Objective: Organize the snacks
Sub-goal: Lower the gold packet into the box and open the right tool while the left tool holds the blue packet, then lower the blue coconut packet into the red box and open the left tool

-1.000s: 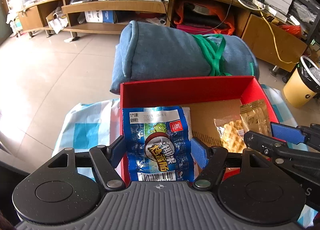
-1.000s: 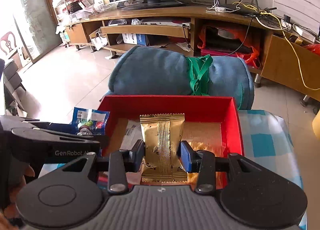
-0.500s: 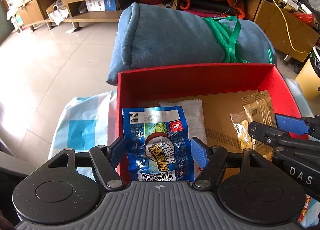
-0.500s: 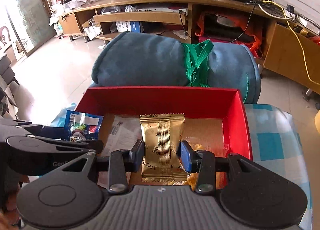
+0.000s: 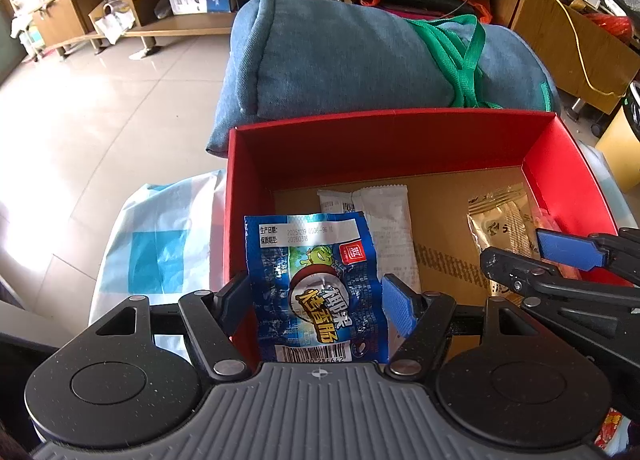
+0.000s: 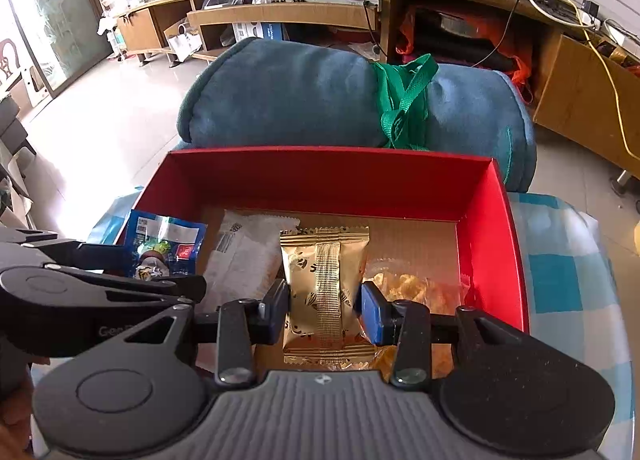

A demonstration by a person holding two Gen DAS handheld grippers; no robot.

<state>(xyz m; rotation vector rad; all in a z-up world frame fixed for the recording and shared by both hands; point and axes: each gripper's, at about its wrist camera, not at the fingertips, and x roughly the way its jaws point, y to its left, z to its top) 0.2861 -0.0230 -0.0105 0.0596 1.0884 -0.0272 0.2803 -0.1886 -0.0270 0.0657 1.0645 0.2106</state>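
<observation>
left gripper [image 5: 316,302]: clamped on blue snack packet [image 5: 316,280] at mid-sides, over red box [image 5: 384,132] near-left corner
right gripper [image 6: 324,308]: narrow, pinching gold packet [image 6: 326,284], over box floor
handling: light, soft crinkly film, slippery; grip flanks
axis: both packets long axis toward box's far wall
box floor: white packet [image 6: 244,256], probably chips bag [image 6: 412,288] near right wall

A rolled blue blanket [image 6: 320,96], bound by a green strap [image 6: 404,100], is lying just behind the counter. A blue-and-white checked cloth [image 6: 560,280] is covering the counter. A long wooden TV stand [image 6: 280,12] is standing across the tiled floor [image 5: 80,108], with a yellow cable [image 6: 612,72] trailing down it.
</observation>
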